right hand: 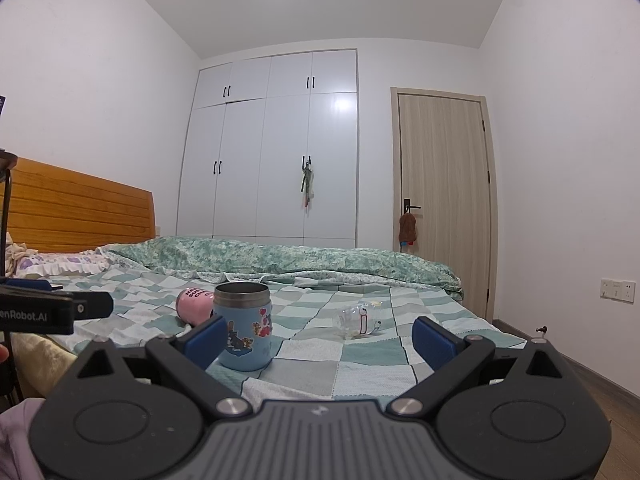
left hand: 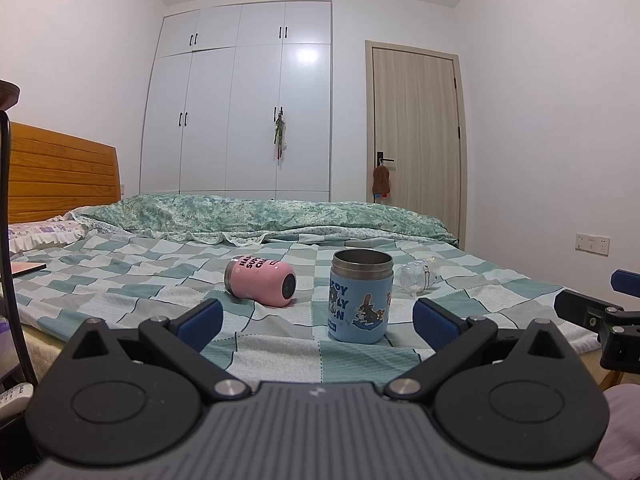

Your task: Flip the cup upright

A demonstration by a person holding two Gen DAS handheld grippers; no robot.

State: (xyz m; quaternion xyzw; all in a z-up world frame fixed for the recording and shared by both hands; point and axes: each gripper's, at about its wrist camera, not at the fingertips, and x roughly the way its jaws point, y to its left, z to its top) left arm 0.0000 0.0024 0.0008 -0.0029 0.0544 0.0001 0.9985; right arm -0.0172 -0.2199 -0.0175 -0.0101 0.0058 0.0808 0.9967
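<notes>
Hovering spread wide over the checked bedspread (left hand: 120,272), both grippers hold nothing.

Left gripper (left hand: 318,316) faces the pink cup (left hand: 260,282) lying on its side at left, the upright blue cup (left hand: 360,300) just right of it, then a clear glass cup (left hand: 416,276) toppled far right; right gripper (right hand: 318,338) touches none.

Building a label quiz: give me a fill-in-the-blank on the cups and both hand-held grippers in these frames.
1. The pink cup lies on its ____.
2. The blue cup stands upright with its open mouth facing ____.
3. The clear glass cup lies tipped over on the ____ bedsheet.
4. The left hand-held gripper and right hand-held gripper are both ____.

Missing words: side; up; checkered; open
</notes>
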